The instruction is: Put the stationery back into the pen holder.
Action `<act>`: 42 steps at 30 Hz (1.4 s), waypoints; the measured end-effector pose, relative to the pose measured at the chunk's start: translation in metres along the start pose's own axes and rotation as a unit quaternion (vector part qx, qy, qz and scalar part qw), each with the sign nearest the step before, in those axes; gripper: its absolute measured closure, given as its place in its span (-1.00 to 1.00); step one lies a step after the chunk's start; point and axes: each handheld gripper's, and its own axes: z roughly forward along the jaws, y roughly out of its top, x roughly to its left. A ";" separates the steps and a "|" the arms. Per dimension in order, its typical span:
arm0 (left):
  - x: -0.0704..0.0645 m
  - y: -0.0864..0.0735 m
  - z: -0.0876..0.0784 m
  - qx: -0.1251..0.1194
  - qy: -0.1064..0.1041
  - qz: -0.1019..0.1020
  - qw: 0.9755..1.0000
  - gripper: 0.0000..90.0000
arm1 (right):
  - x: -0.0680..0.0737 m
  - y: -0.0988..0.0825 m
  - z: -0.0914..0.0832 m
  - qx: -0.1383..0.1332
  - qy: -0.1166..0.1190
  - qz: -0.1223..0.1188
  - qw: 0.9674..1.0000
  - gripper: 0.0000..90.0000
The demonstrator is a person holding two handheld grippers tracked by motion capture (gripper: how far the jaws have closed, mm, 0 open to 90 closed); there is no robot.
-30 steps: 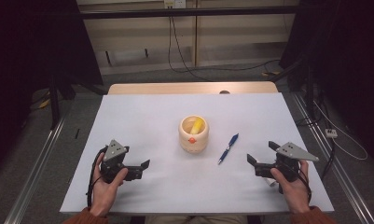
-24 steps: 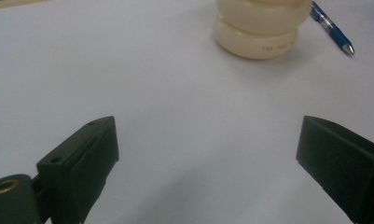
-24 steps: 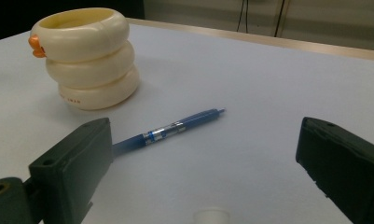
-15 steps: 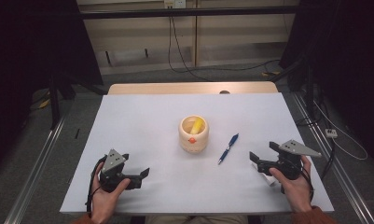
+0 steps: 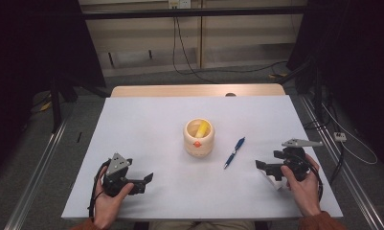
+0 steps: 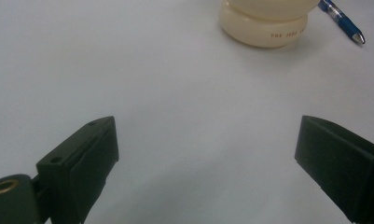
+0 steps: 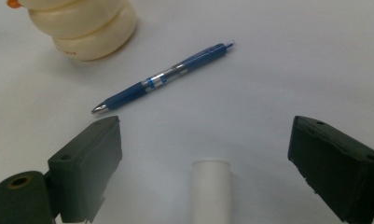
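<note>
The right gripper (image 5: 267, 167) stands wide open with nothing between its jaws; they have just been closing a little. The left gripper (image 5: 144, 180) is likewise open and empty. The blue pen (image 7: 163, 77) lies flat on the counter (image 5: 146, 120) just ahead of the right gripper, tip toward its left jaw, with the cream pot (image 7: 82, 28) beyond. Judged light, rigid and smooth-barrelled, the pen is liable to roll or pivot; best taken across the mid-barrel, near the clear band.
</note>
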 end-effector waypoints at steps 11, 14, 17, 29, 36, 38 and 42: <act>-0.004 0.001 0.000 0.000 -0.006 -0.007 1.000 -0.85 | -0.009 0.018 0.009 0.112 0.005 0.005 0.994 -0.75; -0.005 0.001 0.001 0.003 -0.010 -0.005 1.000 -0.85 | -0.011 0.028 0.013 0.150 0.003 -0.002 0.989 -0.70; -0.005 0.001 0.001 0.003 -0.009 -0.003 1.000 -0.85 | -0.012 0.035 0.015 0.157 0.000 -0.011 0.988 -0.63; 0.000 0.000 -0.002 -0.001 -0.006 -0.010 1.000 -0.85 | -0.010 0.027 0.026 0.202 0.006 -0.029 0.979 -0.21; 0.000 0.000 -0.002 0.001 -0.005 -0.008 1.000 -0.85 | -0.005 0.026 0.026 0.214 0.007 -0.048 0.976 0.07; 0.001 0.000 -0.002 0.001 -0.003 -0.007 1.000 -0.85 | -0.002 0.026 0.024 0.221 -0.001 -0.056 0.974 0.14; 0.002 0.000 -0.002 0.001 -0.002 -0.012 1.000 -0.85 | 0.000 0.024 0.025 0.233 0.000 -0.064 0.970 0.22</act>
